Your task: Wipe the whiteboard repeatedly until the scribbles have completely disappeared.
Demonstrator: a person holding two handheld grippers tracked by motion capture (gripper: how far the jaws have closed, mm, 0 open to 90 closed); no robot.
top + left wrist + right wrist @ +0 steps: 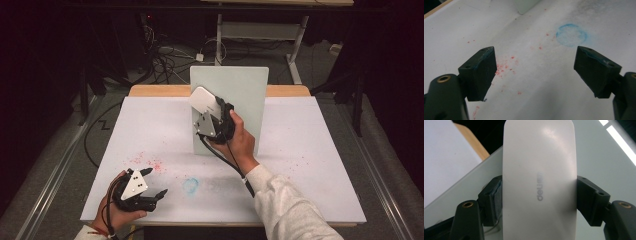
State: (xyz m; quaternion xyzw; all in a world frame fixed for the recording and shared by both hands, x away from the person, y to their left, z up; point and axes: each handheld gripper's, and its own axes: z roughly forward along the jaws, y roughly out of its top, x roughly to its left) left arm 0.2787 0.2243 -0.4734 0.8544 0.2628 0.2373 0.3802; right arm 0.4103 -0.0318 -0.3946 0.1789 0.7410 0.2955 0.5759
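A smooth, white, round-cornered eraser (539, 180) with a matte plastic shell is clamped across its width by the right hand-held gripper (212, 117) and held against the upright pale whiteboard (245, 95). The left hand-held gripper (145, 187) is held wide apart and empty, low over the white surface (310, 165), speckled with red flecks (504, 66) and a blue ring (571, 35).

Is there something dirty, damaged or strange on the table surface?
Yes. The white table cover is stained: red specks near the open left gripper, and a smeared blue ring beside them. Nothing looks broken. The right gripper holds a white eraser at the upright board.
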